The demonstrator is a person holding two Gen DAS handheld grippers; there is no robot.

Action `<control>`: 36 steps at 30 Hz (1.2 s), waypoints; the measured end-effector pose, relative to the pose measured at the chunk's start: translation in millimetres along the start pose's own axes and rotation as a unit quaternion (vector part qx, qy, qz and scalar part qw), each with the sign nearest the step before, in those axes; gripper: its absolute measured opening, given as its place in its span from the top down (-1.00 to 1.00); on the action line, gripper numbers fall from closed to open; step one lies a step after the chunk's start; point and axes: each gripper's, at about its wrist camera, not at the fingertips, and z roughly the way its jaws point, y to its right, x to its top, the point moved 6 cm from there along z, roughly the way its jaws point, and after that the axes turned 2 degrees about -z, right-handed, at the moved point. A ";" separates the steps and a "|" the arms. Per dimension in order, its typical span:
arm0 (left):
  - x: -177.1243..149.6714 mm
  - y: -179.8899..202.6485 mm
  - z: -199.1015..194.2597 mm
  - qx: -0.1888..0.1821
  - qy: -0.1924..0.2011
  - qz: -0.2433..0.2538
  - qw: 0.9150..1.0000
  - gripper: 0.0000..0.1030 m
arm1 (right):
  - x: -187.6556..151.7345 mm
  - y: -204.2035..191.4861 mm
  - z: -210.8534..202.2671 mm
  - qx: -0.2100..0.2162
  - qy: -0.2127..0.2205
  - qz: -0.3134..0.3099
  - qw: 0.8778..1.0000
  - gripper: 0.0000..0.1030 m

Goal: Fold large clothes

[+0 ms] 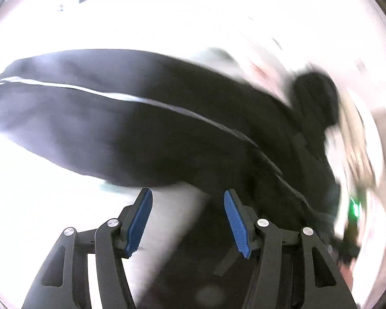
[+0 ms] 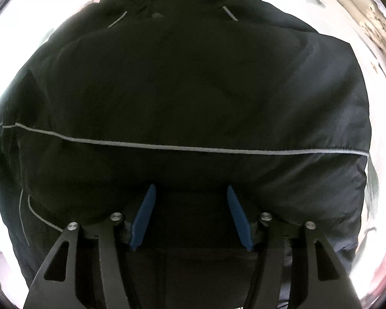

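Note:
A large black jacket with thin grey piping lies on a bright white surface. In the left wrist view it stretches from far left to the right, blurred by motion. My left gripper is open and empty, just short of the jacket's near edge. In the right wrist view the jacket fills nearly the whole view, a grey piping line crossing it. My right gripper is open, its blue pads right over the jacket's near edge, holding nothing.
The white surface shows around the jacket, overexposed. A blurred dark shape with a green light sits at the right edge of the left wrist view. Blurred clutter shows at far right.

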 end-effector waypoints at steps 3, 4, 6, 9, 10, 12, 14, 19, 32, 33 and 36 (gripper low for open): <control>27.4 -68.6 -26.5 0.030 0.051 -0.090 0.994 -0.22 | -0.1 0.3 -0.8 -0.005 -0.003 -0.002 1.000 -0.22; 36.1 -92.7 -34.2 0.038 0.070 -0.122 0.989 -0.23 | 0.1 0.6 -1.1 -0.007 -0.002 -0.003 1.000 -0.22; 51.0 -138.6 -45.3 0.049 0.098 -0.179 0.978 -0.23 | 1.5 -0.7 -1.2 -0.010 0.001 -0.003 1.000 -0.22; 63.9 -189.9 -51.8 0.043 0.126 -0.252 0.958 -0.24 | 0.9 1.6 -1.4 -0.011 0.003 -0.003 1.000 -0.23; 67.4 -203.6 -50.4 0.032 0.131 -0.271 0.953 -0.24 | -3.4 1.3 -2.1 -0.011 0.002 -0.005 1.000 -0.23; 71.7 -223.0 -45.9 0.037 0.134 -0.293 0.946 -0.24 | 5.9 -9.0 -6.2 -0.014 0.000 -0.006 1.000 -0.25; 76.4 -240.9 -39.3 0.046 0.138 -0.308 0.940 -0.24 | 9.4 -12.9 -6.2 -0.017 0.000 -0.007 1.000 -0.25; 81.9 -255.0 -16.8 0.053 0.131 -0.327 0.935 -0.25 | 17.1 -18.0 -0.9 -0.018 -0.002 -0.008 1.000 -0.26; 101.3 -248.1 -14.4 0.095 0.143 -0.248 0.953 0.51 | 20.3 -31.0 15.4 -0.019 -0.007 -0.013 1.000 -0.28; 101.6 -239.8 -18.5 0.104 0.147 -0.232 0.956 0.61 | 20.5 -30.9 15.4 -0.019 -0.006 -0.014 1.000 -0.29; 99.8 -202.4 -42.7 0.118 0.168 -0.175 0.963 0.64 | 19.7 -30.7 15.2 -0.020 0.000 -0.016 1.000 -0.29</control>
